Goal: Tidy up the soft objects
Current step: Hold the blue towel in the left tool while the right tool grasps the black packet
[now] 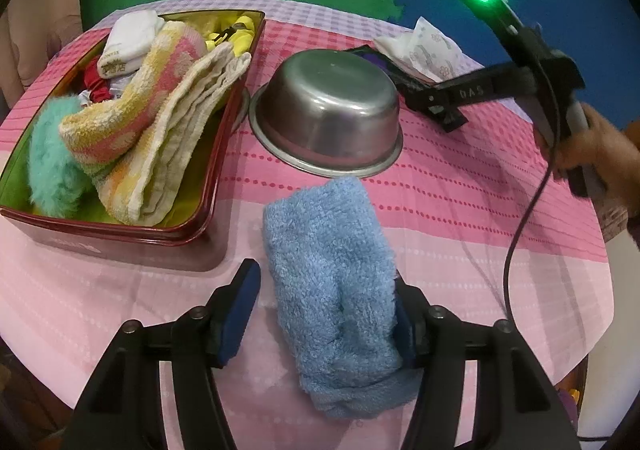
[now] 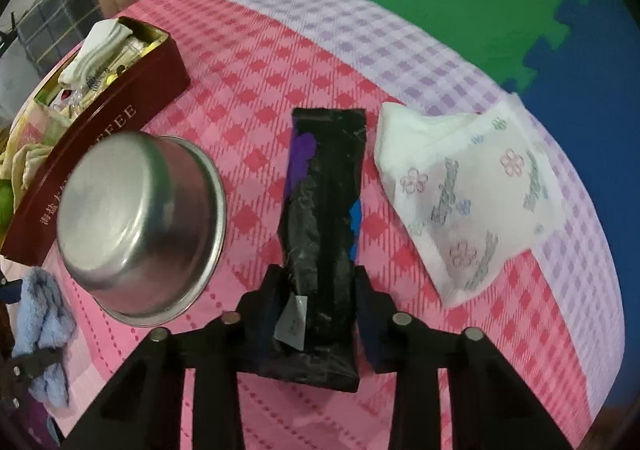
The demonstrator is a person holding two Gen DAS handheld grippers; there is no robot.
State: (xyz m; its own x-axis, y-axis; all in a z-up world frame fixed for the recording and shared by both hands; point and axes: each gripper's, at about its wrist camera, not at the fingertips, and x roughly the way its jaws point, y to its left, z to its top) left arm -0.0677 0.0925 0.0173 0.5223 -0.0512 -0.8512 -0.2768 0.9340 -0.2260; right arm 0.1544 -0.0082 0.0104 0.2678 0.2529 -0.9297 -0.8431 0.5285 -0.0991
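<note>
A folded blue towel [image 1: 332,290] lies on the pink tablecloth between the fingers of my left gripper [image 1: 325,274]. The right pad touches the towel, while a gap shows at the left pad, so this gripper is open. A long black packet [image 2: 324,217] lies on the cloth with my right gripper [image 2: 318,274] shut on its near end, a pad on each side. From the left wrist view, the right gripper [image 1: 434,109] points down behind the bowl. A red tin [image 1: 120,226] at the left holds a striped towel [image 1: 160,97], a teal fluffy piece [image 1: 52,161] and white socks [image 1: 132,37].
An upturned steel bowl [image 1: 326,109] stands between the tin and the black packet. A white flower-printed soft pack [image 2: 460,189] lies right of the packet. A person's hand [image 1: 600,145] holds the right gripper's handle, and its cable hangs at the right. The round table's edge curves close by.
</note>
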